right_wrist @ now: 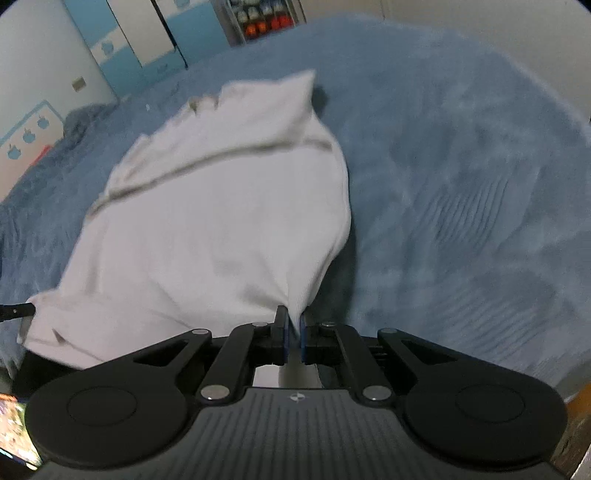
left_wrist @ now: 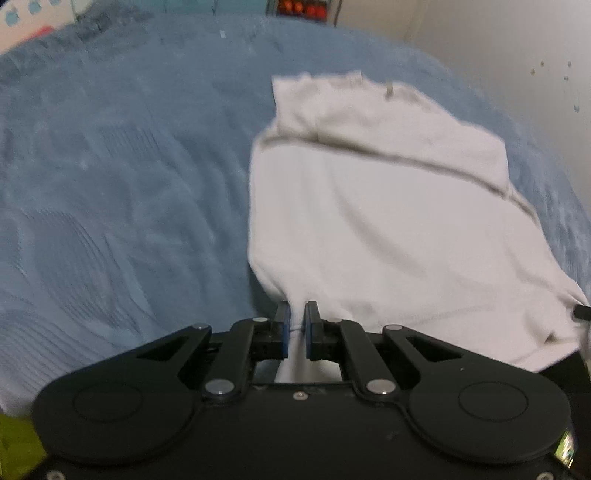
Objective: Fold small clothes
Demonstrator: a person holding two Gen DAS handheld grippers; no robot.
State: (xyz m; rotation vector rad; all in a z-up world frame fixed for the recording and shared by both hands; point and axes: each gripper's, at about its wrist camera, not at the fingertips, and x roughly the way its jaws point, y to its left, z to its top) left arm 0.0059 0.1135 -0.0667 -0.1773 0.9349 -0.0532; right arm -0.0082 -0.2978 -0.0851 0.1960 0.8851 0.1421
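Note:
A small white garment (left_wrist: 369, 221) is spread over a blue fleece blanket (left_wrist: 129, 166), its far part folded over with a grey-edged seam across it. My left gripper (left_wrist: 296, 325) is shut on the garment's near left corner, white cloth pinched between the blue pads. In the right wrist view the same white garment (right_wrist: 221, 206) bulges upward, and my right gripper (right_wrist: 293, 332) is shut on its near right corner. The near edge hangs lifted between the two grippers. The other gripper's tip shows at each view's edge (left_wrist: 581, 314) (right_wrist: 14, 310).
The blue blanket (right_wrist: 461, 184) covers the whole bed around the garment. A white wall (left_wrist: 498, 44) runs along the right side. Blue and white cupboards (right_wrist: 129, 44) and a shelf with coloured items (right_wrist: 262, 18) stand beyond the bed.

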